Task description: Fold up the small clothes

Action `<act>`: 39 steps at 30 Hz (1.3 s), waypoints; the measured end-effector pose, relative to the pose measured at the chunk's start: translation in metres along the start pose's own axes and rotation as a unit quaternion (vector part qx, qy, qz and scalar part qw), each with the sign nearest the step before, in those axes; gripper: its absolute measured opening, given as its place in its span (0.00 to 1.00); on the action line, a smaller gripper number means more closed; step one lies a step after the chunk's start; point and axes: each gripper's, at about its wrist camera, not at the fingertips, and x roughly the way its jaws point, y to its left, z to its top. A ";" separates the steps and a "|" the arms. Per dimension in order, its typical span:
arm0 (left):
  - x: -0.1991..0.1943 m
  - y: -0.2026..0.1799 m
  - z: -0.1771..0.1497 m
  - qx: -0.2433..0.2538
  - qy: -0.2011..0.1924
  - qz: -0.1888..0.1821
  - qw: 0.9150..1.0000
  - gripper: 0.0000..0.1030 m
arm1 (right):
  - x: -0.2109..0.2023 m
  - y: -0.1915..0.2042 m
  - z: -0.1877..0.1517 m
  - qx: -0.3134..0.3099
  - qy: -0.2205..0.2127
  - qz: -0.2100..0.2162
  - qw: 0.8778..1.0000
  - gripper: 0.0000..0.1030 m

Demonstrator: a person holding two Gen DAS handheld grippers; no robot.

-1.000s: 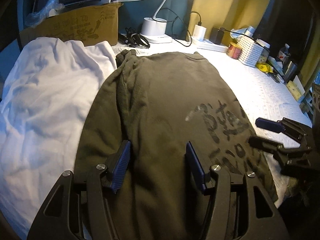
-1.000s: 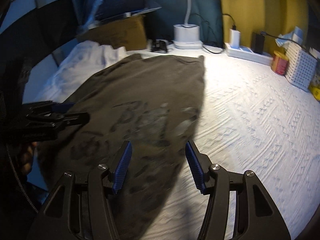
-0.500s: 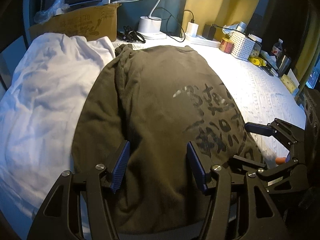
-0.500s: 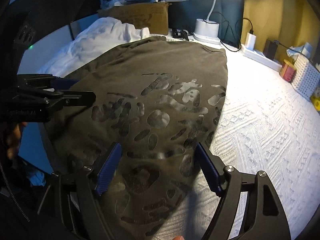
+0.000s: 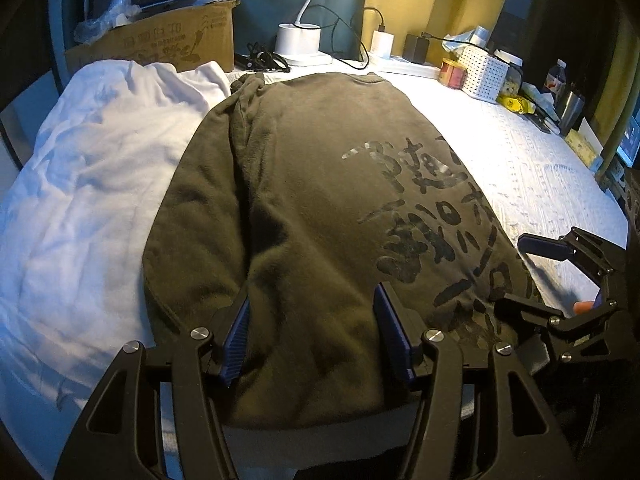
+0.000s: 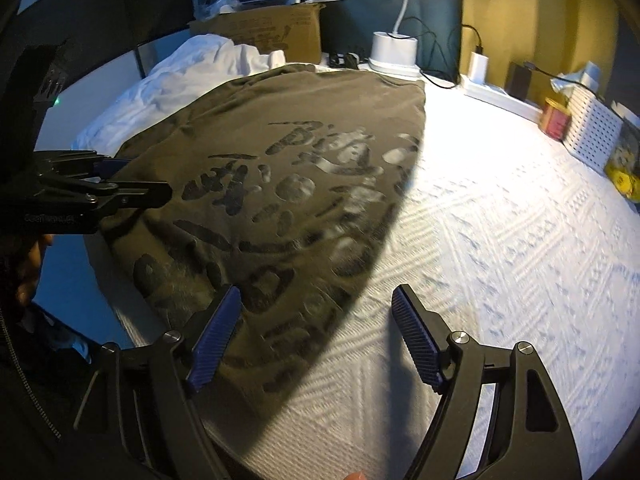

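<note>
The olive sweatshirt (image 5: 312, 208) lay flat on the white textured counter (image 6: 500, 240), printed side up, its near hem at the counter's front edge. White garments (image 5: 92, 184) lay bunched beside it to the left. The left tongs (image 5: 316, 336) stood apart over the hem, gripping nothing. The right tongs (image 6: 316, 336) stood apart above the sweatshirt's right edge, empty.
</note>
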 end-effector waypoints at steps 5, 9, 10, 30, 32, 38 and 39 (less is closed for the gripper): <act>-0.009 -0.013 0.005 0.017 -0.014 -0.004 1.000 0.57 | -0.013 -0.012 -0.007 0.016 -0.005 -0.015 1.000 0.78; -0.009 -0.028 0.011 0.031 -0.017 -0.007 0.999 0.57 | -0.028 -0.031 -0.010 0.042 -0.018 -0.027 0.999 0.78; -0.010 -0.032 0.013 0.032 -0.019 -0.008 0.999 0.57 | -0.031 -0.037 -0.010 0.048 -0.021 -0.035 0.998 0.78; -0.020 -0.090 0.064 0.066 -0.064 -0.038 0.995 0.57 | -0.084 -0.126 -0.013 0.126 -0.058 -0.114 0.984 0.78; -0.024 -0.098 0.071 0.071 -0.075 -0.045 0.994 0.57 | -0.089 -0.130 -0.011 0.128 -0.063 -0.118 0.983 0.78; -0.038 -0.121 0.088 0.096 -0.106 -0.065 0.987 0.57 | -0.108 -0.138 0.000 0.128 -0.081 -0.136 0.979 0.78; -0.040 -0.124 0.092 0.099 -0.111 -0.068 0.986 0.57 | -0.111 -0.139 0.001 0.127 -0.083 -0.139 0.979 0.78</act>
